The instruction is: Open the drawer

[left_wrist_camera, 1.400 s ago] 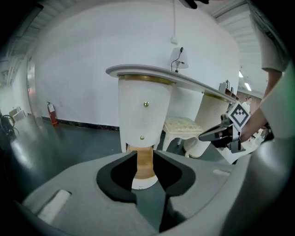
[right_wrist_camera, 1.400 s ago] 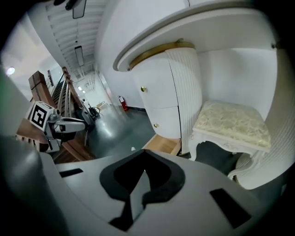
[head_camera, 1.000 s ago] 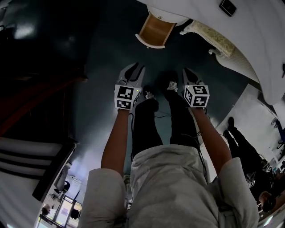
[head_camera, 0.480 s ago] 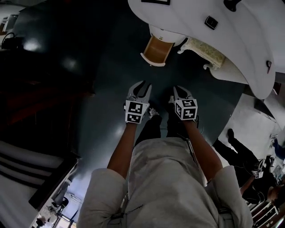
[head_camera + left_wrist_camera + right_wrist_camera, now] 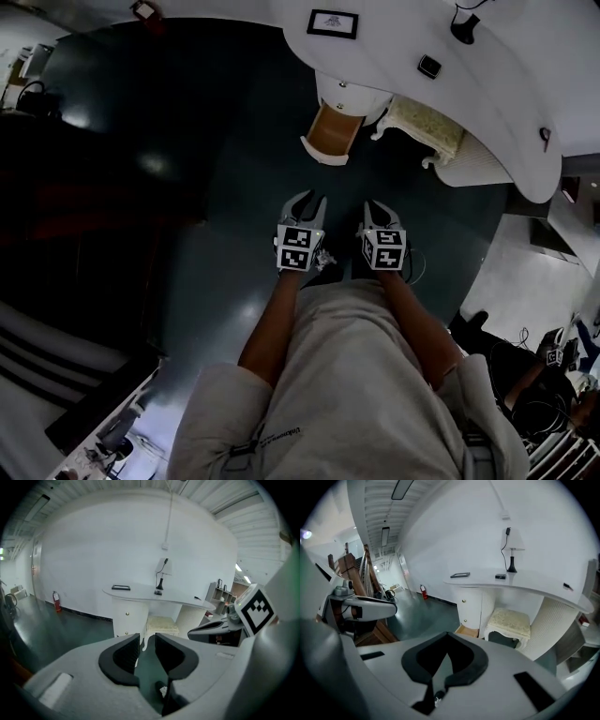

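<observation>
Left tool (image 5: 308,200) and right tool (image 5: 382,208) lifted back, well apart from desk (image 5: 394,47) | left jaws parted, empty; right closed, empty | drawer (image 5: 330,136) stands pulled out; opening looks done.

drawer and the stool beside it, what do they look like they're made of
Drawer: the inside is an even, matte tan, so likely bare wood or wood-look board. Its rim looks painted white, like the cabinet. Stool: the cream seat has a raised pattern, so it is probably upholstered fabric. The curved white legs may be painted wood, but that can't be confirmed from here.
</observation>
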